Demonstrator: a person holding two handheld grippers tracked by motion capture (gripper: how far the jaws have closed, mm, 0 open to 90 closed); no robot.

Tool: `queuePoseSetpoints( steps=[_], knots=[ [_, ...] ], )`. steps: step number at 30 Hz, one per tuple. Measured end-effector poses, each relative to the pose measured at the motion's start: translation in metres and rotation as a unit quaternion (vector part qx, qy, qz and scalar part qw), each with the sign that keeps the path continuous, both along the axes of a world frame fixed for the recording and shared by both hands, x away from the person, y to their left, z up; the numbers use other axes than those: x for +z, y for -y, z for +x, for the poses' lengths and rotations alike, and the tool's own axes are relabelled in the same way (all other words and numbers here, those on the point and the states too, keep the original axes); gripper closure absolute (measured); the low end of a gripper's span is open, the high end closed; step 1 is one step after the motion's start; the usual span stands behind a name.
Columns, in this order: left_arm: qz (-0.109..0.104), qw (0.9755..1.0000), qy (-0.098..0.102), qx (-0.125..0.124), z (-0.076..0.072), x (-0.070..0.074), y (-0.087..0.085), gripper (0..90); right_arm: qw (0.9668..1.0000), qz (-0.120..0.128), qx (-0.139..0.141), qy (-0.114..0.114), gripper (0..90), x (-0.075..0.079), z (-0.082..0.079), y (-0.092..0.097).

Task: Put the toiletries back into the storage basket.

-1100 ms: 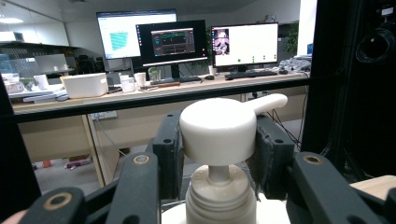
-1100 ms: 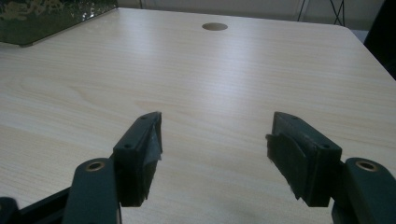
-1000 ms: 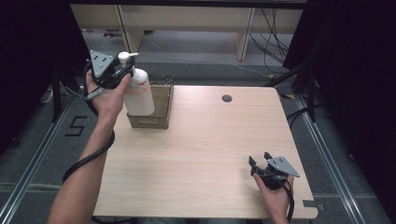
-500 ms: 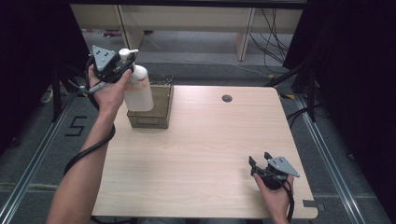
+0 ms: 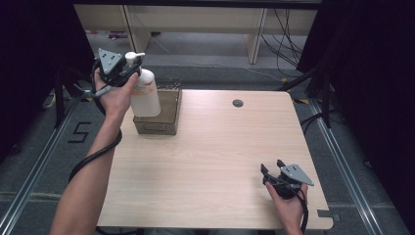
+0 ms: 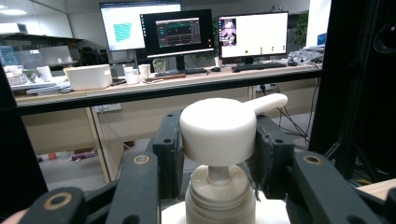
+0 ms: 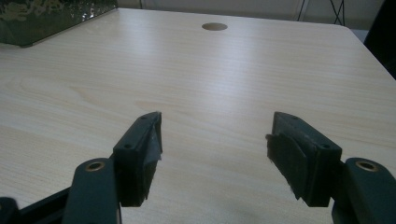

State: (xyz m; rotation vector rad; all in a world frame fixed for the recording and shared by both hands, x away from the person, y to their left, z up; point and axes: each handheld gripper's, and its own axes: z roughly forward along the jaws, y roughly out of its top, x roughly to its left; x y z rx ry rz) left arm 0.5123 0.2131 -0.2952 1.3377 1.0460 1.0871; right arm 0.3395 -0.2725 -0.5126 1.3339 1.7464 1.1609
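White plastic marks the thing in hand: a pump bottle held upright in the air above the table's far left corner, its base hanging over a dark open box that sits on the table at that corner. The left tool grips it high up, at the neck just under the pump head; in the left gripper view the two black jaws stand partway closed, one on either side of the collar, so the wide head sits above them like a stop and the bottle probably cannot slip down through the hold. Taking it by the neck also lets the heavier body hang straight below, which would keep it upright, and leaves the bottom free to go into the box or come clear of its walls. Whether it is being lifted out or lowered in cannot be read from this moment alone. The spout points away from the person's hand, toward the far side of the room. The right tool rests low near the table's near right corner, well apart from the bottle, its jaws spread wide with nothing between them, over bare wood; it seems parked out of the way, since one hand suffices for a light bottle.
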Motion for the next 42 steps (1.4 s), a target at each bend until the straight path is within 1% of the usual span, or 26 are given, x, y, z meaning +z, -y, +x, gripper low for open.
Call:
queuePoseSetpoints(
  steps=[2, 3, 4, 5, 6, 11, 13, 17, 21, 27, 36, 37, 38, 39, 40, 42],
  knots=[
    [-0.001, 1.0000, -0.003, -0.001, 0.000, -0.002, 0.002, 59.0, 1.0000, 0.001, 0.000, -0.002, 35.2, 0.000, 0.000, 0.000],
    [0.000, 1.0000, -0.004, -0.002, 0.000, -0.002, 0.002, 59.0, 1.0000, -0.005, -0.001, 0.000, 35.2, 0.000, 0.000, 0.001],
    [-0.001, 1.0000, -0.004, -0.003, 0.000, -0.003, 0.002, 59.0, 1.0000, -0.005, 0.000, 0.001, 35.2, 0.000, 0.000, 0.001],
    [-0.001, 1.0000, -0.006, -0.003, 0.000, -0.004, 0.002, 59.0, 1.0000, 0.003, -0.001, -0.002, 35.2, 0.000, -0.001, 0.000],
    [-0.001, 1.0000, -0.006, -0.003, 0.001, -0.004, 0.002, 59.0, 1.0000, 0.005, -0.001, -0.001, 35.2, 0.000, 0.000, -0.001],
    [0.001, 0.9999, -0.010, 0.000, 0.001, -0.008, 0.002, 59.0, 1.0000, 0.003, -0.002, -0.002, 35.2, 0.000, 0.000, 0.000],
    [0.003, 0.9999, -0.013, 0.000, 0.001, -0.010, 0.002, 59.0, 1.0000, -0.001, -0.001, 0.000, 35.2, 0.000, 0.000, 0.000],
    [-0.001, 0.9999, -0.017, 0.002, 0.001, -0.013, 0.002, 59.0, 1.0000, 0.004, -0.002, -0.002, 35.2, 0.000, 0.000, 0.000],
    [0.003, 0.9998, -0.020, 0.003, 0.000, -0.015, 0.002, 59.0, 1.0000, -0.001, -0.001, 0.001, 35.2, 0.000, 0.000, 0.000],
    [0.005, 0.9998, -0.021, 0.002, -0.001, -0.016, 0.002, 59.0, 1.0000, -0.001, 0.000, 0.001, 35.2, 0.000, 0.000, 0.000],
    [0.001, 0.9997, -0.023, 0.003, 0.000, -0.019, 0.003, 59.0, 1.0000, 0.001, 0.002, 0.001, 35.2, 0.000, 0.000, 0.000],
    [0.002, 0.9997, -0.024, 0.003, -0.001, -0.020, 0.003, 59.0, 1.0000, 0.002, 0.003, 0.002, 35.2, 0.000, 0.000, 0.000],
    [0.003, 0.9997, -0.025, 0.003, -0.001, -0.020, 0.003, 59.0, 1.0000, 0.003, -0.001, 0.005, 35.2, 0.000, 0.000, 0.000],
    [0.005, 0.9996, -0.026, 0.003, -0.001, -0.021, 0.003, 59.0, 0.9999, -0.002, -0.001, 0.011, 35.2, 0.000, 0.001, 0.001],
    [0.003, 0.9996, -0.026, 0.003, -0.001, -0.022, 0.003, 59.0, 1.0000, 0.003, -0.001, 0.007, 35.2, 0.000, 0.000, 0.000],
    [0.002, 0.9997, -0.026, 0.004, -0.001, -0.022, 0.003, 59.0, 1.0000, 0.004, 0.001, 0.005, 35.2, -0.001, 0.001, 0.000]
  ],
)
